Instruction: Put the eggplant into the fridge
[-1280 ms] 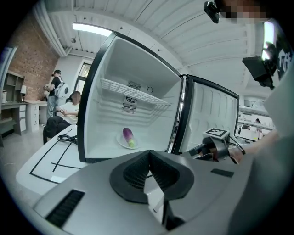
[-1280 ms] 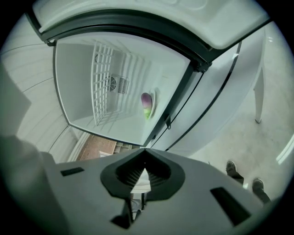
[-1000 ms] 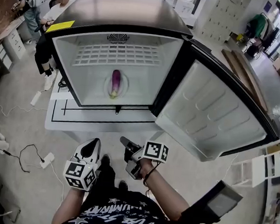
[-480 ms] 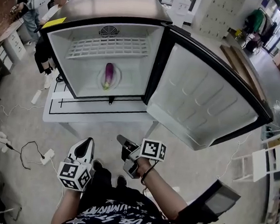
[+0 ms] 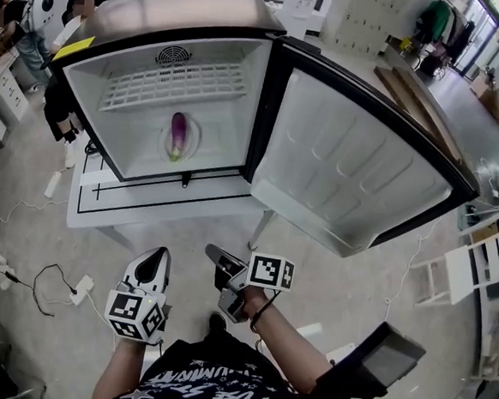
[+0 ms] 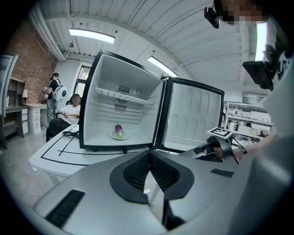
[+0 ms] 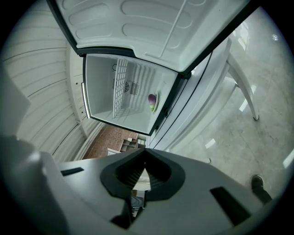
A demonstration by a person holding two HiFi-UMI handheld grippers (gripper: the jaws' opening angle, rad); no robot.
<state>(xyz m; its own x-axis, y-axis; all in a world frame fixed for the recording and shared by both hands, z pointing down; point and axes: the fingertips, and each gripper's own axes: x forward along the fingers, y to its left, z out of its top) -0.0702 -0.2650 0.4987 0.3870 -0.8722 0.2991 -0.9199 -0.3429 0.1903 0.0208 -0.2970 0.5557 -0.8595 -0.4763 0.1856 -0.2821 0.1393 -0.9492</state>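
A purple eggplant point(image 5: 178, 133) lies on a small white plate point(image 5: 188, 143) on the floor of the open fridge point(image 5: 159, 37); it also shows in the left gripper view as the eggplant point(image 6: 119, 130) and in the right gripper view as the eggplant point(image 7: 152, 99). Under the wire shelf point(image 5: 164, 84) the compartment holds nothing else. The fridge door point(image 5: 355, 168) stands swung wide to the right. My left gripper point(image 5: 160, 254) and right gripper point(image 5: 212, 251) hang low near my body, well short of the fridge. Both are shut and hold nothing: left gripper point(image 6: 149, 151), right gripper point(image 7: 146, 150).
The fridge stands on a white table point(image 5: 146, 208) marked with black lines. Cables and a power strip point(image 5: 81, 288) lie on the floor at the left. People point(image 5: 76, 4) are at desks behind the fridge. White shelving point(image 5: 486, 256) stands at the right.
The head view has swung, so the fridge sits further left and higher in the picture. The eggplant stays on its plate. Both grippers hang in about the same place, still shut.
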